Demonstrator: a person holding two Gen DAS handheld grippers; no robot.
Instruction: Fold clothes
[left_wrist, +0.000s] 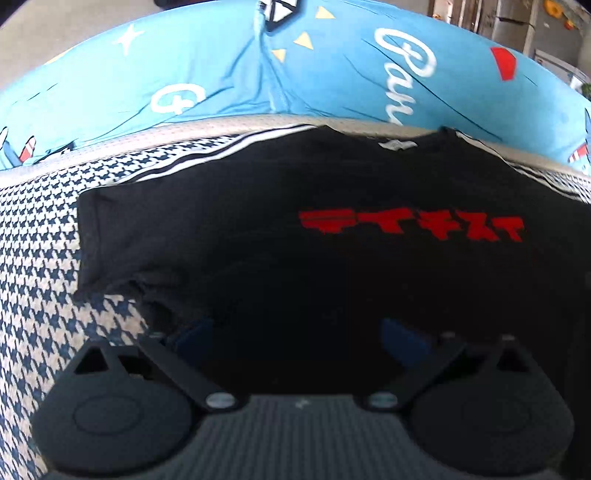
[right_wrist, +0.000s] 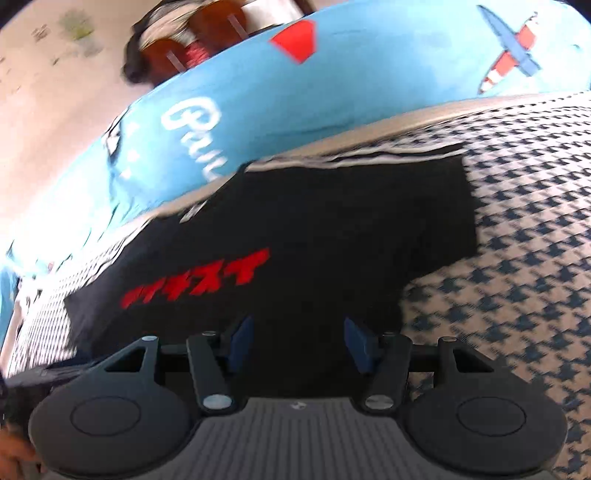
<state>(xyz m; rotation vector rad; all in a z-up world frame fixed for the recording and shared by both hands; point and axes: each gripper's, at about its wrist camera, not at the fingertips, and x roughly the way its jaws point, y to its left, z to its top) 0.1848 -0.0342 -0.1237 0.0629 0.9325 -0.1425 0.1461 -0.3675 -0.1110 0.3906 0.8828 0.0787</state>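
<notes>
Black T-shirt (left_wrist: 258, 240) flat on houndstooth cloth (left_wrist: 40, 258), both grippers' fingers (right_wrist: 242, 343) apart, empty.

T-shirt (left_wrist: 258, 229) lies on the cloth (left_wrist: 37, 258), bedsheet (left_wrist: 221, 74) behind

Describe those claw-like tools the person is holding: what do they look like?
The left gripper and right gripper look alike: matte black plastic, two round discs at the base, angled link arms with silver screws, a ribbed grey plate between them, and dark blue finger pads. No cables or sleeves show.
</notes>
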